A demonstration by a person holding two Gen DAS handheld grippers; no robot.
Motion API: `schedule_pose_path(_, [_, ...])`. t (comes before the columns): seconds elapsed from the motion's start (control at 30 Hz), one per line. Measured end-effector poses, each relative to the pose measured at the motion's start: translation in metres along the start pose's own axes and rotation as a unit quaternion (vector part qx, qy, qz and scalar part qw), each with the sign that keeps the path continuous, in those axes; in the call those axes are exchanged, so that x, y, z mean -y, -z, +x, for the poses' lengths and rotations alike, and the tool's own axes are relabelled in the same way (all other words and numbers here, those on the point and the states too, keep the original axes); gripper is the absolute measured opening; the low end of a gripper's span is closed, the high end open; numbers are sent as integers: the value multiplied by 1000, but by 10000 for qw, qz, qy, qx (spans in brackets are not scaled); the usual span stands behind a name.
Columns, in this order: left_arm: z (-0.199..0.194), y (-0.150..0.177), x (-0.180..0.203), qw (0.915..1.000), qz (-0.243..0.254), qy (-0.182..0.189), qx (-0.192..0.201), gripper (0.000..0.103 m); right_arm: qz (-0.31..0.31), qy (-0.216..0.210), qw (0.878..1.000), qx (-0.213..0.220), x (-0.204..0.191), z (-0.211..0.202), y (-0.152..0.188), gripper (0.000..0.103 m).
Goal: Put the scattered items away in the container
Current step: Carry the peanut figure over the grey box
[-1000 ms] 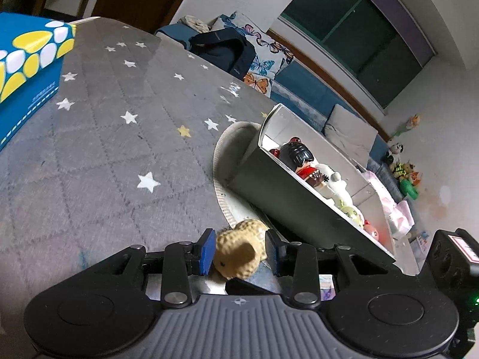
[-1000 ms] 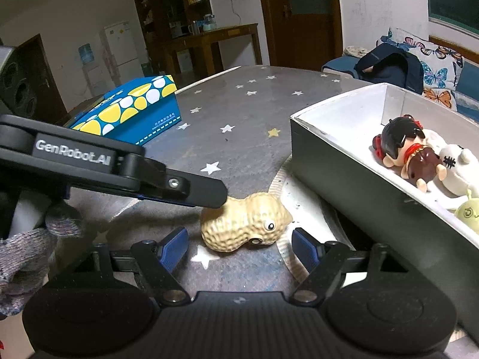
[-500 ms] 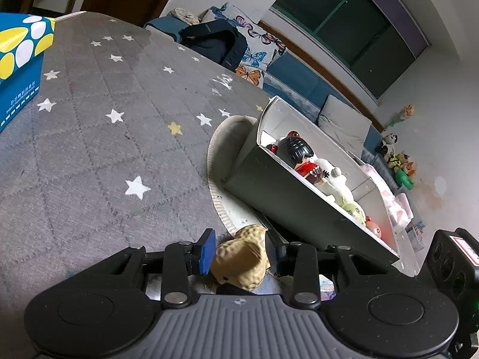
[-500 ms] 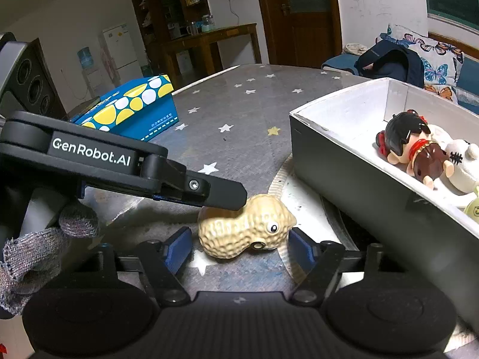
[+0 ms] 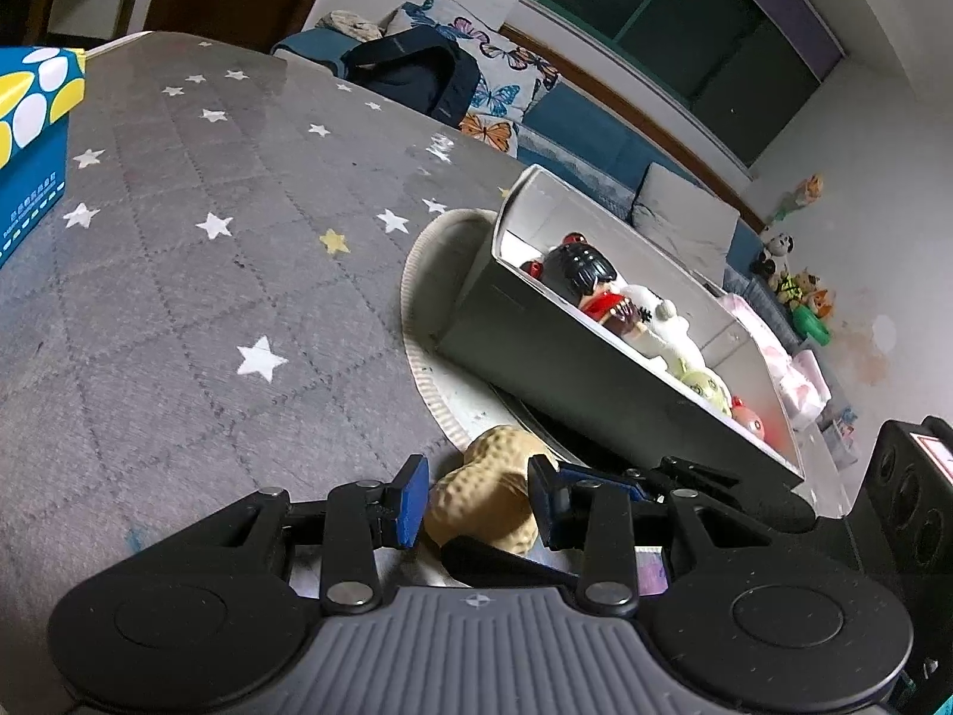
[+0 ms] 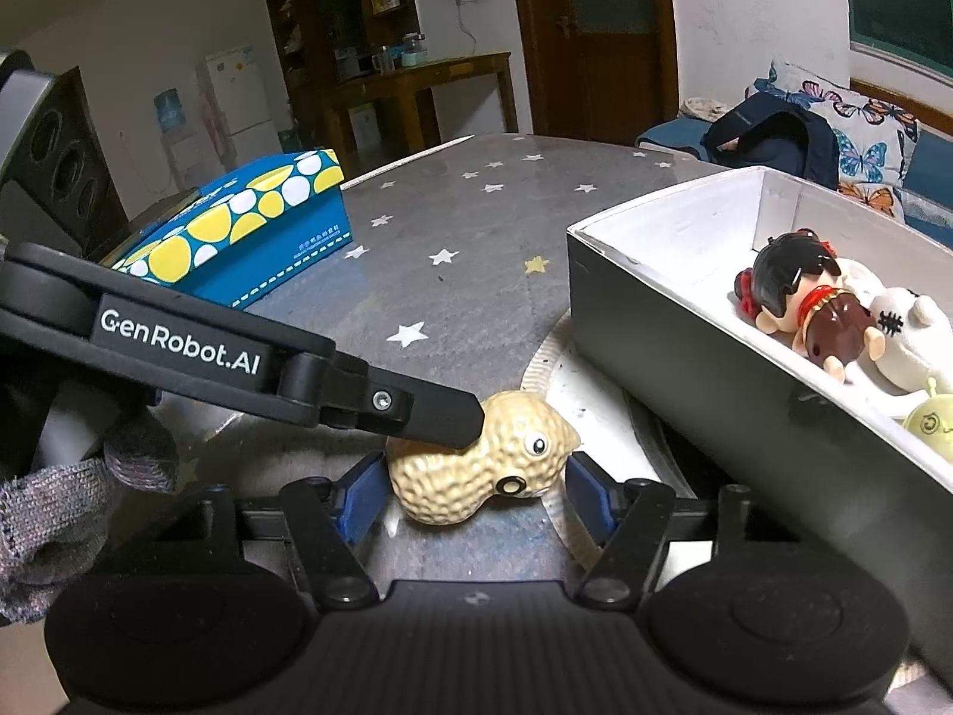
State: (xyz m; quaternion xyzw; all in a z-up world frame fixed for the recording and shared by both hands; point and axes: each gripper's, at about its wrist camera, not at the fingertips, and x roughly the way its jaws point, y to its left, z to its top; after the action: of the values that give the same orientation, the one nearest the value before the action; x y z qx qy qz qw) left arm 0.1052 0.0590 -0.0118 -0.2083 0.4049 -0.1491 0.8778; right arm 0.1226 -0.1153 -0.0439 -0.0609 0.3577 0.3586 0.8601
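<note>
A tan peanut-shaped toy point(image 6: 476, 456) with eyes lies on the star-patterned table beside a paper plate. It also shows in the left wrist view point(image 5: 485, 497). My right gripper point(image 6: 470, 491) is open with its blue pads on either side of the peanut, close but apart from it. My left gripper point(image 5: 479, 500) is open around the peanut from the other side; one of its fingers point(image 6: 417, 411) rests on top of the toy. The grey box point(image 6: 685, 322) at the right holds a black-haired doll point(image 6: 798, 298) and other small toys.
A blue and yellow carton point(image 6: 250, 238) stands at the table's left. The paper plate point(image 5: 429, 322) lies under the box's near end. A sofa with a dark backpack point(image 6: 768, 131) is behind the table. A gloved hand point(image 6: 53, 494) holds the left gripper.
My right gripper has moved forward so its pads flank the peanut. My left gripper has moved in over the peanut, and its finger now lies on top of the toy.
</note>
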Motion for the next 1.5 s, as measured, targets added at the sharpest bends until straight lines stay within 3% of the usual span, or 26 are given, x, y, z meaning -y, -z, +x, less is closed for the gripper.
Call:
schedule_pose_path(0.4, [-19, -3, 30, 9993, 282, 143, 190, 39, -192, 159, 9991, 340, -1, -37, -3, 67])
schedule_pose_path(0.63, [-23, -30, 60, 9970, 548, 271, 469, 39, -225, 387, 9965, 711, 11, -62, -24, 67])
schedule_pose_path(0.87, [1, -64, 78, 9966, 579, 317, 494, 39, -20, 545, 9950, 840, 44, -63, -51, 67])
schedule_pose_path(1.17, [49, -101, 84, 9978, 639, 157, 59, 39, 704, 348, 9955, 534, 102, -35, -76, 67])
schedule_pose_path(1.5, [79, -112, 86, 9944, 929, -112, -489, 39, 1530, 48, 9882, 5, 141, -7, -79, 67])
